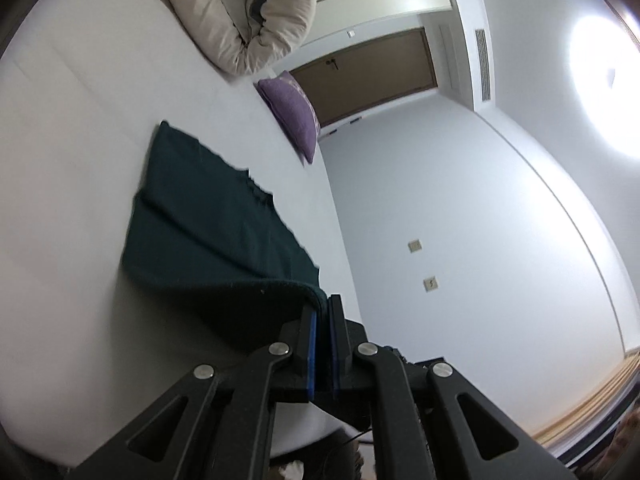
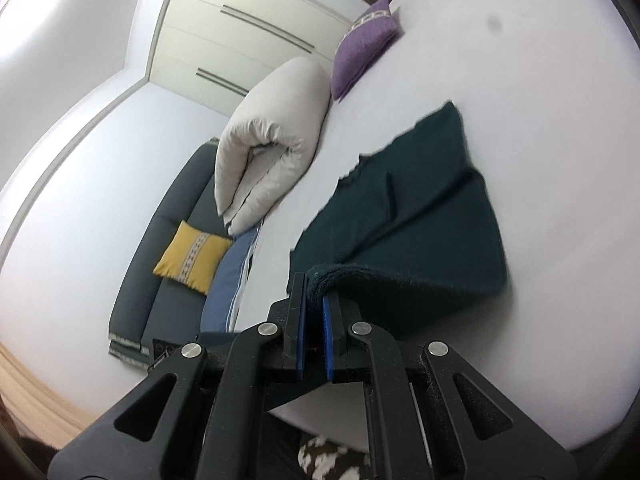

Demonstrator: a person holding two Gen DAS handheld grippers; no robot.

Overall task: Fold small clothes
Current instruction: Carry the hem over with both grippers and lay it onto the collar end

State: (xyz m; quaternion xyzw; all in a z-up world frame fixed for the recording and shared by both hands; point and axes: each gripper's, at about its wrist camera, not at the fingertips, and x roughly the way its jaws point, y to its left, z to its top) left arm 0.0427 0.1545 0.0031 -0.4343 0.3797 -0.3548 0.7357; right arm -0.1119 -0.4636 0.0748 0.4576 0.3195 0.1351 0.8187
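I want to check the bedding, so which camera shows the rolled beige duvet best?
The right wrist view shows the duvet best: its whole roll is visible, lying on the bed beside the purple pillow. The left wrist view shows only part of the duvet, cut off by the top edge of the picture.

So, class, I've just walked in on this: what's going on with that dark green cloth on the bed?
A person is folding a dark green garment on a white bed, with a handheld gripper in each hand. The left gripper and the right gripper are each shut on a near corner of the cloth, lifting that edge while the far part lies flat. A rolled beige duvet and a purple cushion sit further up the bed.
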